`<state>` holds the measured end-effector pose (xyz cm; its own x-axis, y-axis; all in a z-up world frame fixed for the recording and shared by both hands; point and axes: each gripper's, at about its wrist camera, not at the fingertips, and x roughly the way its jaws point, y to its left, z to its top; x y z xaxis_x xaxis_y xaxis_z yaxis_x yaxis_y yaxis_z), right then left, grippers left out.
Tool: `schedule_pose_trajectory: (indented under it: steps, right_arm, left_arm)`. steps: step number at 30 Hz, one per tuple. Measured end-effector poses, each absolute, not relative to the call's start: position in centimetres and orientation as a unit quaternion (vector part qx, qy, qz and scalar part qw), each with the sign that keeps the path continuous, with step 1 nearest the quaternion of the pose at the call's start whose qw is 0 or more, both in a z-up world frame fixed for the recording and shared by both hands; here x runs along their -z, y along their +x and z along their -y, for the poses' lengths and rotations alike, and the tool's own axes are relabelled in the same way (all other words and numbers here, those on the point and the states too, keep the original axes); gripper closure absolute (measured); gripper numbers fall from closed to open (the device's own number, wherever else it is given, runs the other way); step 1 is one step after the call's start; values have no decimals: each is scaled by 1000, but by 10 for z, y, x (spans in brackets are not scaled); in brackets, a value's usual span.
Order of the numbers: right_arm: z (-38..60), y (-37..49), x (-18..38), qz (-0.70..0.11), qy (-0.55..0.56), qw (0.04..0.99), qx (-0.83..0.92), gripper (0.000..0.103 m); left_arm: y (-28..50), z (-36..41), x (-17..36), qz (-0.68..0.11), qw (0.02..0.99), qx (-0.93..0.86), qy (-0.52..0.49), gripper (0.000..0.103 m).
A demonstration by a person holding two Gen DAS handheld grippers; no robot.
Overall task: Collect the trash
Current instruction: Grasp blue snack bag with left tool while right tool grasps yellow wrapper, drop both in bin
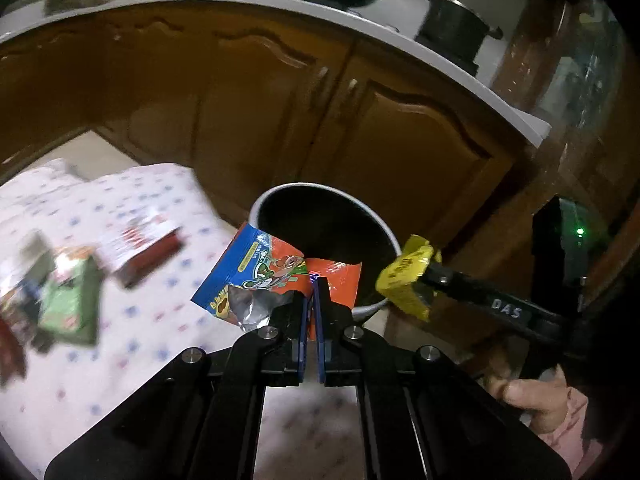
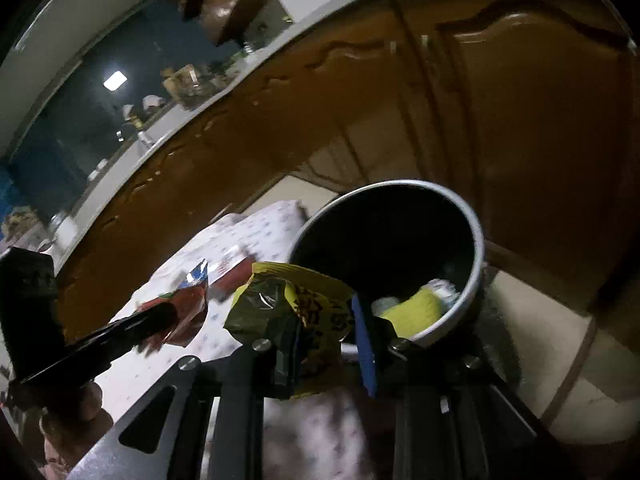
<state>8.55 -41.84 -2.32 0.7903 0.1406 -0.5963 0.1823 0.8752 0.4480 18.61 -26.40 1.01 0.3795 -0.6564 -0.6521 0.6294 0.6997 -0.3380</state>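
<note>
My left gripper [image 1: 311,280] is shut on a blue and orange snack wrapper [image 1: 256,276] and holds it just at the near left rim of a round white-rimmed bin [image 1: 384,224] with a dark inside. My right gripper [image 2: 328,312] is shut on a crumpled yellow wrapper [image 2: 308,300] near the bin's [image 2: 476,248] front rim. In the left wrist view the right gripper [image 1: 404,280] shows with its yellow wrapper [image 1: 408,276] at the bin's right side. The bin holds yellow and white trash [image 2: 420,304].
A white dotted cloth [image 1: 132,208] lies left of the bin with a red and white box [image 1: 140,248], a green packet [image 1: 72,304] and other wrappers. Brown cabinet doors [image 1: 280,92] stand behind under a white counter with pots [image 1: 452,28].
</note>
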Motion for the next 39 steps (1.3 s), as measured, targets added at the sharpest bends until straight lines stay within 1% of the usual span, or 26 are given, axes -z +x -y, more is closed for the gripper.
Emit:
schedule_pose_trajectory:
  steps: [6, 19, 20, 21, 22, 23, 24, 25, 26, 30, 31, 34, 39]
  right_arm:
    - [446, 107, 28, -331, 252, 909, 36, 78]
    - [465, 141, 50, -368, 236, 898, 52, 77]
    - [465, 143, 51, -371, 232, 898, 54, 74]
    - [464, 146, 51, -377, 227, 896, 57, 72]
    - [464, 147, 52, -380, 223, 895, 59, 71]
    - [464, 147, 53, -382, 222, 895, 60, 68]
    - [464, 147, 53, -385, 221, 894, 62, 64]
    - [465, 147, 53, -385, 222, 894, 63, 55]
    - [465, 146, 52, -384, 222, 894, 62, 51]
    - [466, 136, 46, -368, 231, 899, 60, 51]
    - [466, 133, 44, -361, 235, 901, 57, 51]
    - [461, 124, 40, -344, 244, 905, 48, 41]
    - [442, 115, 38, -327, 262, 907, 25, 36]
  left_arm:
    - [210, 312, -9, -409, 820, 401, 6, 100]
    - [248, 354, 32, -462, 797, 390, 17, 100]
    - [248, 355, 34, -464, 797, 387, 19, 98]
    - [248, 356, 35, -465, 796, 387, 19, 94]
    - [247, 356, 36, -467, 794, 388, 19, 83]
    - [246, 356, 36, -467, 795, 387, 19, 75]
    - [245, 356, 35, -464, 798, 385, 20, 60]
    - [243, 354, 33, -460, 801, 383, 19, 52]
    - [241, 353, 33, -459, 802, 382, 17, 52]
    - [237, 343, 32, -458, 805, 378, -1, 52]
    - [234, 336, 31, -455, 808, 375, -9, 50]
    - [226, 320, 28, -446, 817, 364, -21, 45]
    - [209, 281, 28, -432, 837, 334, -29, 42]
